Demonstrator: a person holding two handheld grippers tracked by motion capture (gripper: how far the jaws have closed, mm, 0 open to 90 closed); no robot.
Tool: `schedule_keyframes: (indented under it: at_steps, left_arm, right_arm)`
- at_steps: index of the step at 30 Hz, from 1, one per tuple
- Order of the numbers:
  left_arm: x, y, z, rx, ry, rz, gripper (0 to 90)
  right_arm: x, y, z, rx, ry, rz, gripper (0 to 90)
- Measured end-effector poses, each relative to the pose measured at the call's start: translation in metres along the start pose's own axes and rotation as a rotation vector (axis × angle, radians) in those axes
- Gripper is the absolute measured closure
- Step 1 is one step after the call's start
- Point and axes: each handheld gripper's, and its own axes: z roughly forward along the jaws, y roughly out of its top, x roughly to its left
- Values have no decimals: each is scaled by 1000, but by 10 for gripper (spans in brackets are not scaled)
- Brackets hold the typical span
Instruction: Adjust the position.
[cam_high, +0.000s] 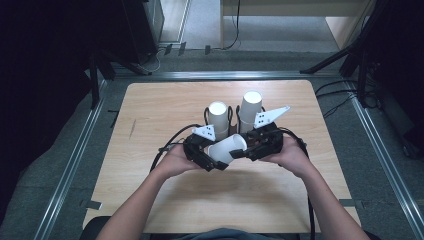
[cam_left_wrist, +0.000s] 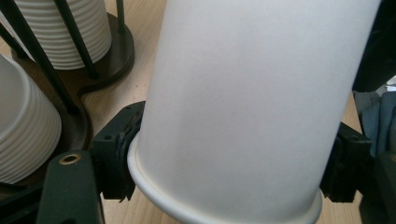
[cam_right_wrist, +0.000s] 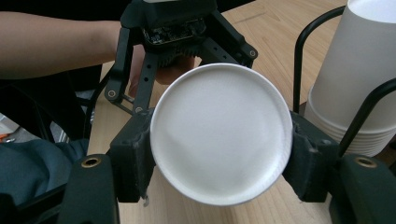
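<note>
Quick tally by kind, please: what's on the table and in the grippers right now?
Loose white paper cup, held between both grippers: 1
Stacks of white cups in racks: 2
Dark wire racks on a shared base: 2
Grippers, left gripper and right gripper: 2
Total: 7

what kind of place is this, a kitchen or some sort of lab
Most likely a lab or recording setup, not a kitchen: a bare wooden table framed by metal floor rails, dark stands and cables around it, and two stacks of paper cups in a wire rack as props.
</note>
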Motion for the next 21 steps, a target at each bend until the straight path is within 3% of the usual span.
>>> schedule_keyframes:
  at_steps: [4,6,8,11,21]
  left_arm:
    - [0,1,-2,18,-5,3,248]
    - [1,1,-5,17,-5,-4,248]
    - [2,1,-10,18,3,-11,248]
    - [2,0,-18,12,4,-20,248]
    - [7,2,-32,63,20,-22,247]
  right_arm:
    - [0,0,0,12,8,-2,336]
    - [0,-1,1,10,13,-1,255]
    - [1,0,0,11,-1,-2,242]
    - [1,-1,1,27,-10,-6,240]
    - [0,-9,10,101,-37,-49,248]
